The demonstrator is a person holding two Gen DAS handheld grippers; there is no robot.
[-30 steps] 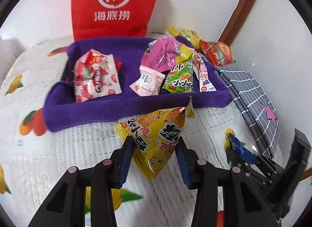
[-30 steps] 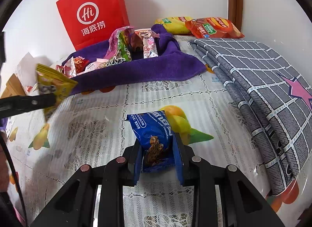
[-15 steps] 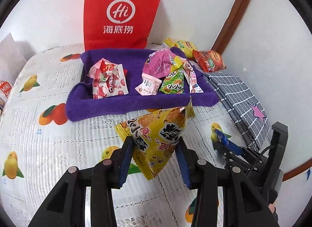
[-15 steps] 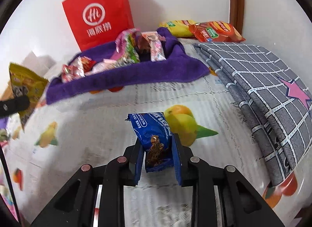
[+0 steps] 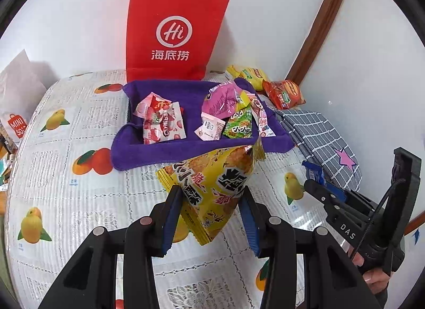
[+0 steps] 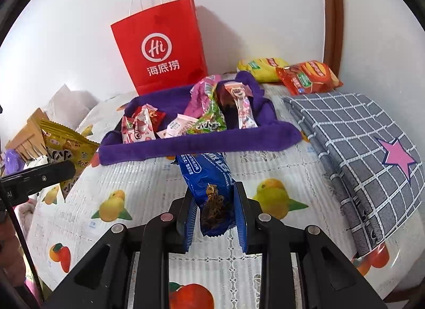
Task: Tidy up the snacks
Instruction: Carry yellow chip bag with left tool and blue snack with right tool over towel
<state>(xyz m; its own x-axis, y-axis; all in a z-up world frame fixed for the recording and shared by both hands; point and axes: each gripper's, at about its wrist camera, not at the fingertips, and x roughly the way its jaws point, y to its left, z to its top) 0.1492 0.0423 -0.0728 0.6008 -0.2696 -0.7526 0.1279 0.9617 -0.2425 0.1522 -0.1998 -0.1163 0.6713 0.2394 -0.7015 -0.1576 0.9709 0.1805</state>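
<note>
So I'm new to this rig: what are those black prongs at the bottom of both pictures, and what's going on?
They are hand-held grippers, one per hand, each with a fisheye camera looking along its fingers. The left gripper is clamped on a yellow snack bag; the right gripper is clamped on a blue cookie pack. On the fruit-print tablecloth lies a purple towel with small snacks, a red paper bag behind it and a grey checked cloth beside it.

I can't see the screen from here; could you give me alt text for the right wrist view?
The right gripper clamps a blue cookie packet above a fruit-print tablecloth. Beyond lie a purple towel tray of snacks and a red paper bag.
</note>
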